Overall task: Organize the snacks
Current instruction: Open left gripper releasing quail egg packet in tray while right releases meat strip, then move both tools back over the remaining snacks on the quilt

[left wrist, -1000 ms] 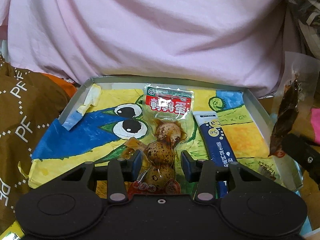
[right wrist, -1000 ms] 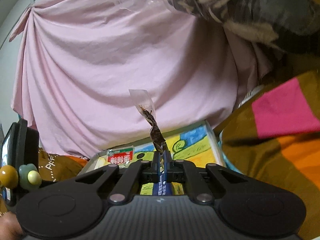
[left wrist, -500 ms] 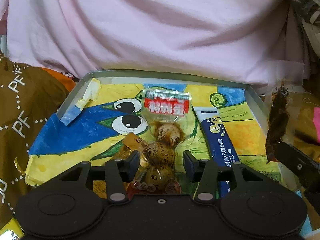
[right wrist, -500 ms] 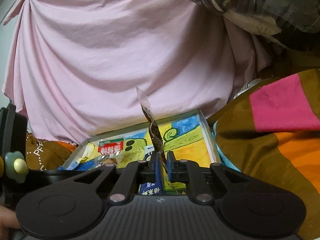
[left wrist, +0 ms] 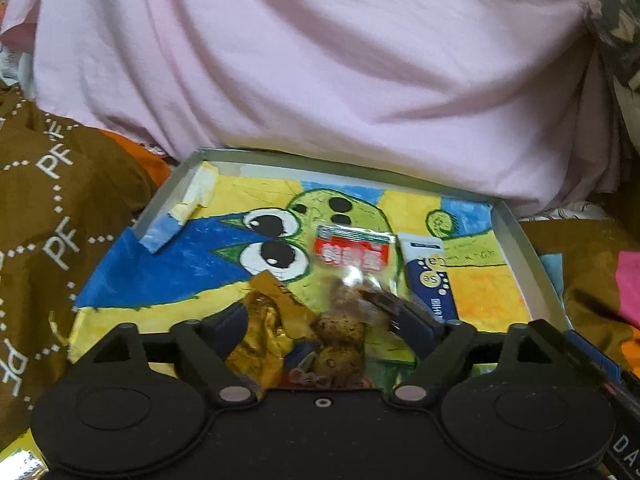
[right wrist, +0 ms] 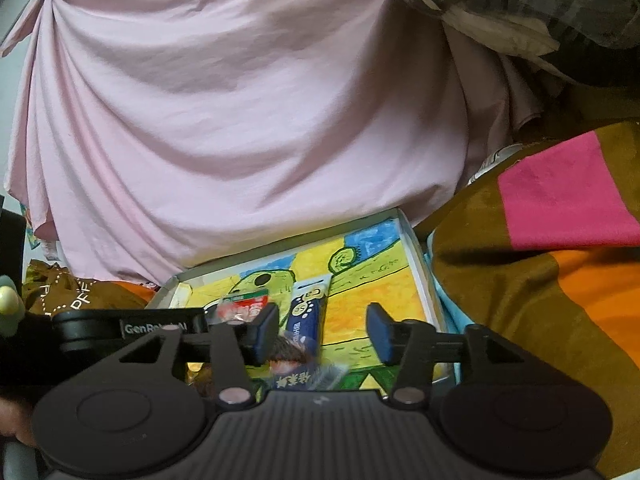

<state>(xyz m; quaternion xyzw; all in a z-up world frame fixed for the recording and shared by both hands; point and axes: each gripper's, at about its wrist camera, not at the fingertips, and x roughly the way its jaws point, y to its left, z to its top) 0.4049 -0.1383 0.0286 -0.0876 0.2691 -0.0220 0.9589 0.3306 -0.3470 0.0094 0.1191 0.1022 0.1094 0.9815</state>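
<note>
Trouble is expected if the quail-egg packet (left wrist: pixel 352 280), lying in the tray (left wrist: pixel 532 252) between the spread left gripper (left wrist: pixel 320 320), is nudged by the equally spread right gripper (right wrist: pixel 322 330).

Speckled brown eggs (left wrist: pixel 340 332), red-labelled pack (left wrist: pixel 354 254)

Your quail egg pack (left wrist: pixel 352 280) is showing blurred, its lower end hiding behind your left gripper (left wrist: pixel 320 320); the dark snack packet (right wrist: pixel 304 368) is smearing under your right gripper (right wrist: pixel 322 330), its print unreadable; the blue tube (right wrist: pixel 308 312) is lying partly covered.
</note>
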